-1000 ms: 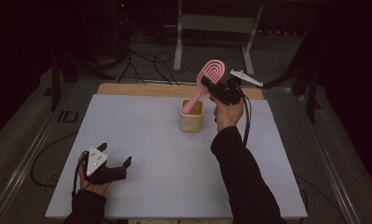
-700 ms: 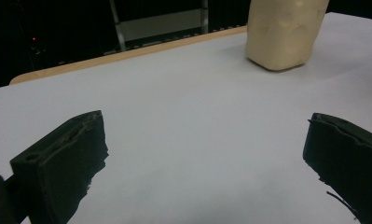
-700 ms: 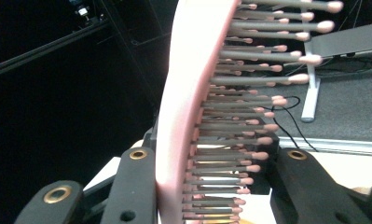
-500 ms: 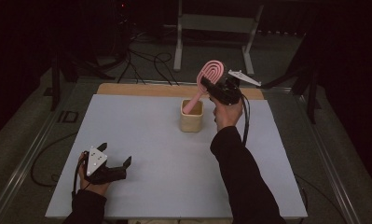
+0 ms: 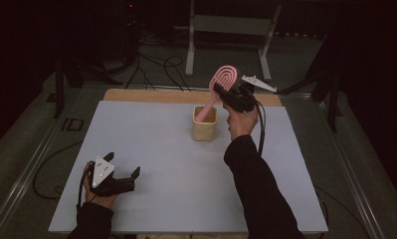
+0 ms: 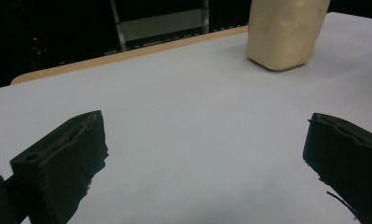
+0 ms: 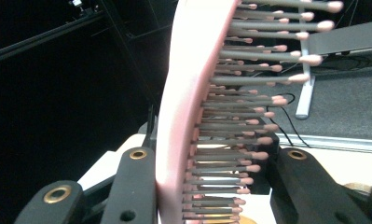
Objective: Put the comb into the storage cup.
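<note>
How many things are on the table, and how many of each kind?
Pink hairbrush: 1, handle in the cup, held by the right gripper
Beige cup: 1
Grippers: 2, with the left gripper open
Total: 4

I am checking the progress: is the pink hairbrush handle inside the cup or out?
Inside: the hairbrush leans with its handle end in the cup, gripped by the right gripper.

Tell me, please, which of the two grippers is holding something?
The right gripper, raised above the beige cup, is shut on the pink hairbrush. The left gripper rests open on the table, holding nothing.
</note>
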The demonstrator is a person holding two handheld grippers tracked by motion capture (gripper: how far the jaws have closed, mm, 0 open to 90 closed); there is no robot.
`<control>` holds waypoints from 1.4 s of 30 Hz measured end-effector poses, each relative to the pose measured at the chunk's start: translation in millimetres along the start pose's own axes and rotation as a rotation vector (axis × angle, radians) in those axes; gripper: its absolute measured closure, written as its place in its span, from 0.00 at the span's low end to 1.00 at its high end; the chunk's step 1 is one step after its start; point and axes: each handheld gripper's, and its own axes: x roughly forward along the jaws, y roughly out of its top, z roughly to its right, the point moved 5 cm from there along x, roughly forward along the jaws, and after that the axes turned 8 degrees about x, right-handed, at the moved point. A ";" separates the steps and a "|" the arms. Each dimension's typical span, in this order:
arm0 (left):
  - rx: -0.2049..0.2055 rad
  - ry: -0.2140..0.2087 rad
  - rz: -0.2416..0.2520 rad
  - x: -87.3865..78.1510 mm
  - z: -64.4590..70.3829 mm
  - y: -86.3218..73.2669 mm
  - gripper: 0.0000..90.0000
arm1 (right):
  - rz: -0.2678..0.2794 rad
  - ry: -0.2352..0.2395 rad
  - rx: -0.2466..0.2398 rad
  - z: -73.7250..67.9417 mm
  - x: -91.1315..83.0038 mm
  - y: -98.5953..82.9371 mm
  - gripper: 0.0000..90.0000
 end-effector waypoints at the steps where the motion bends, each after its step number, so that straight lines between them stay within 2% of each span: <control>1: 0.000 0.000 0.000 0.0 0.0 0.0 0.00 | 0.000 0.000 0.001 -0.1 0.0 -0.2 0.71; 42: 0.000 0.000 -0.001 0.2 -0.3 -0.2 0.00 | -0.036 -0.010 -0.009 0.7 8.0 -10.5 0.71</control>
